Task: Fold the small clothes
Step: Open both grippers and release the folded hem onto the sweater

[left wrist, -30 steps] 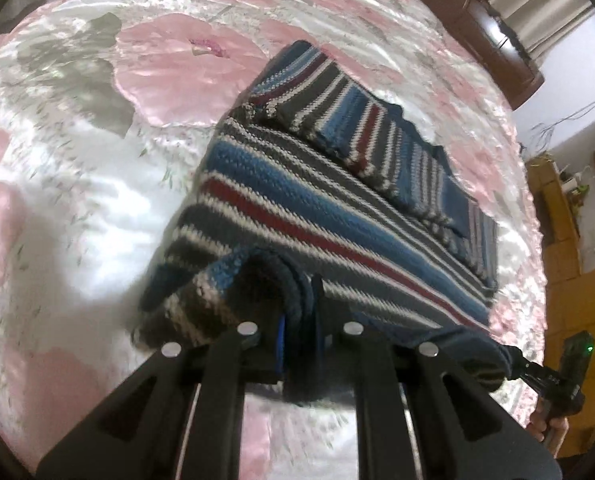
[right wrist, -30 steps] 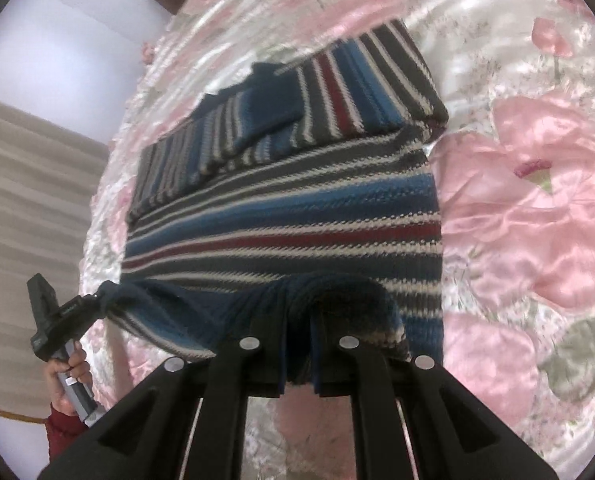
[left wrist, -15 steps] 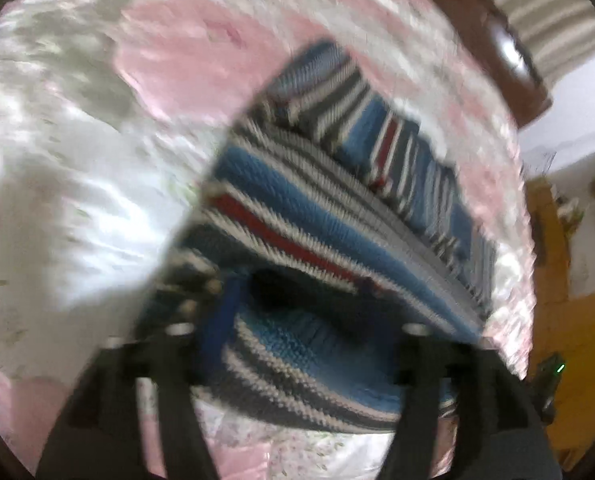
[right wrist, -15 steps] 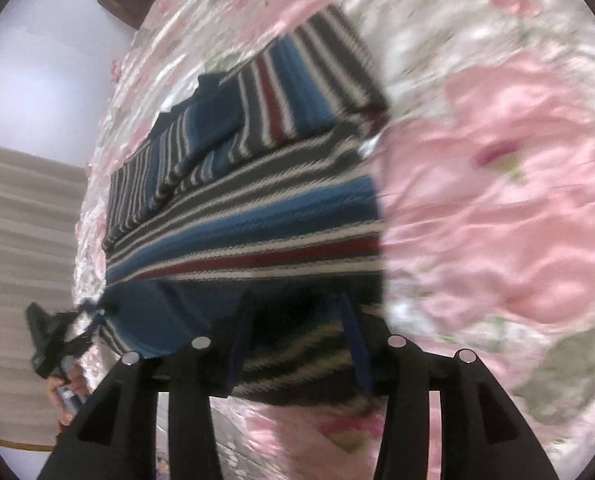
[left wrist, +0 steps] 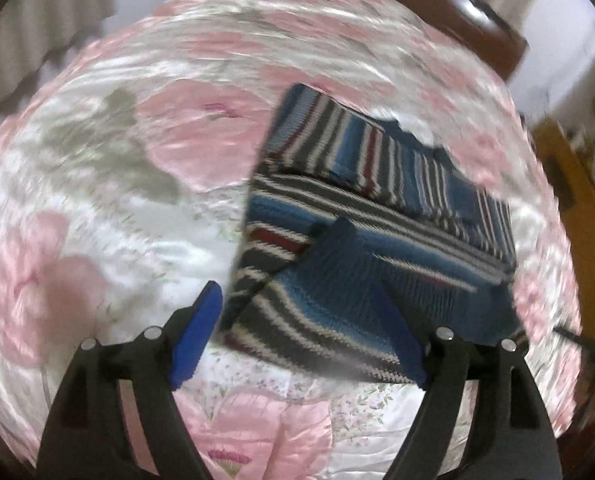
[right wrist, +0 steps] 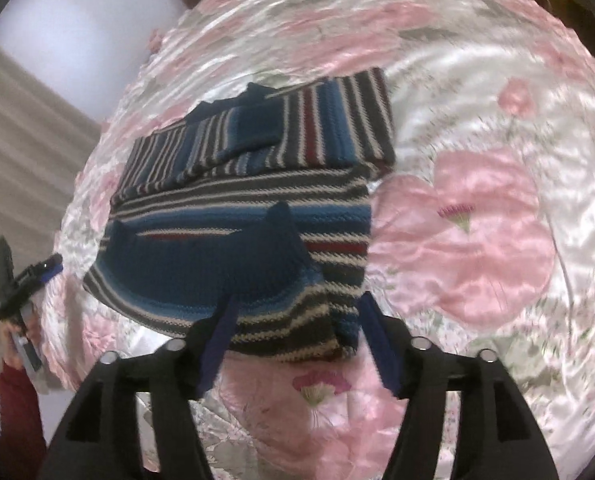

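Sweater (right wrist: 249,200) hem folded over, both tools spread

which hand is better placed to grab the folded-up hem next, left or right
Right, probably. The right tongs are open and straddle the near hem of the striped sweater. The left tongs are open too, but sit at the sweater's corner, one finger over bare bedspread.

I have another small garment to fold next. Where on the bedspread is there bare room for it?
Bare floral bedspread lies right of the striped sweater, and a strip between its near hem and the right gripper. The sweater's left edge is tight: bed edge and left gripper.
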`<action>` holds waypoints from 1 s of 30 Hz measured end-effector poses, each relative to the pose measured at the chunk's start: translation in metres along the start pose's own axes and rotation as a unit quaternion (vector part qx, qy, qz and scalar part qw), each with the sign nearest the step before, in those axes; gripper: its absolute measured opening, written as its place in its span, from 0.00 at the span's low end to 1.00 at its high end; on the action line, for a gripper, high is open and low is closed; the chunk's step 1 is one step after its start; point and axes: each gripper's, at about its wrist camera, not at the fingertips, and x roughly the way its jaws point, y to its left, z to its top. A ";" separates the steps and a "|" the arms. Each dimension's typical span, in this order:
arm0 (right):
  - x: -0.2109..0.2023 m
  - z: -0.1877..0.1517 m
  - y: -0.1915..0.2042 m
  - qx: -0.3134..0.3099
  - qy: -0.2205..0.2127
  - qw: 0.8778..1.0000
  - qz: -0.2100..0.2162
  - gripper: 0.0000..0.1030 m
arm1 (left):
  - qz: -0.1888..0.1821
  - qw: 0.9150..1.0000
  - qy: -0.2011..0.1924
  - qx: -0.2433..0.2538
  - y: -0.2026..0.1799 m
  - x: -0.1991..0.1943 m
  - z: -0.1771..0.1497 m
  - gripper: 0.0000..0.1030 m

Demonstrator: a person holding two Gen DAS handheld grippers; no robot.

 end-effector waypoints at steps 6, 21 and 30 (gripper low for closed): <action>0.030 0.019 0.017 -0.027 0.024 0.999 0.003 0.72 | 0.011 0.998 0.044 0.051 -0.021 0.051 0.015 0.79; 0.131 0.062 0.030 -0.090 0.105 0.990 -0.019 0.83 | -0.016 0.990 0.108 0.088 -0.032 0.123 0.029 0.75; 0.145 0.047 0.038 -0.119 0.122 0.985 0.012 0.12 | -0.002 0.989 0.105 0.104 -0.037 0.126 0.026 0.33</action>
